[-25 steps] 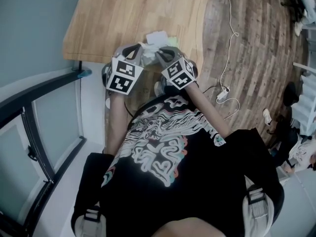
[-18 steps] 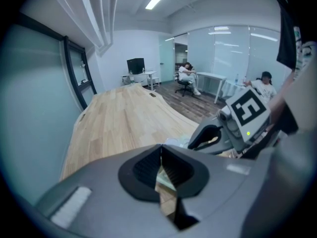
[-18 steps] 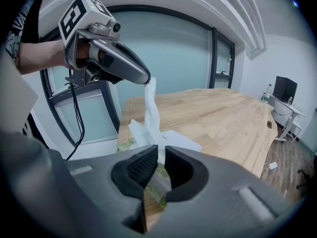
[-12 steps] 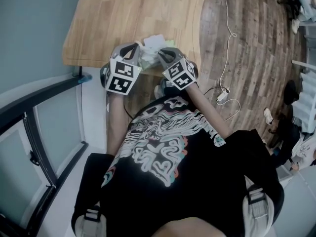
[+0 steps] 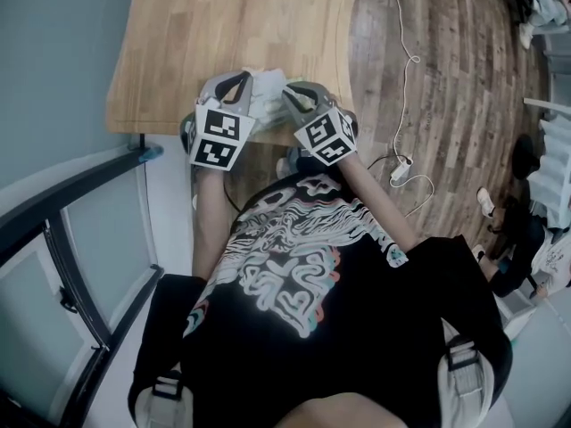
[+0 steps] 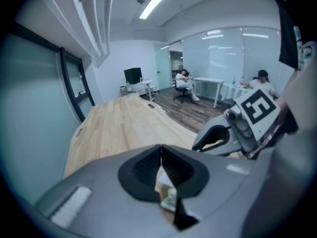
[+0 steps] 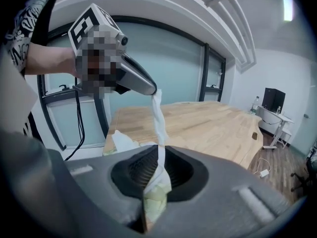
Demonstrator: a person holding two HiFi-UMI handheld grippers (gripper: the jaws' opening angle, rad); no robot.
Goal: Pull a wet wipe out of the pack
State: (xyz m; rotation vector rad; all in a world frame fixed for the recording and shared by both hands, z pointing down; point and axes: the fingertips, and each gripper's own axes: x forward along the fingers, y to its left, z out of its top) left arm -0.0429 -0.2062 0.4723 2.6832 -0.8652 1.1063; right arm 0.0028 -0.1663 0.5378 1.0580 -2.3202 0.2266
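**Both tools clamped, tips close together**

The person's arms (image 5: 207, 212) reach forward side by side to the near edge of the desk (image 5: 223, 25). The left tool (image 5: 239, 86) slants downward, its jaws closed on the end of a wet wipe (image 7: 157, 115). The right tool (image 5: 299, 96), just beside it, has its jaws closed on the pack (image 7: 154, 202).

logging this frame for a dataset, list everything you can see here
table: one, light wood, top of head view
wipe pack: one, pale green, over near table edge, clamped in right gripper
wet wipe: one, white, stretched from pack to left gripper
cable: one, white, on dark wood floor right of table
plug block: one, white, at cable's end
left gripper: one, grey, shut on the wipe
right gripper: one, grey, shut on the pack
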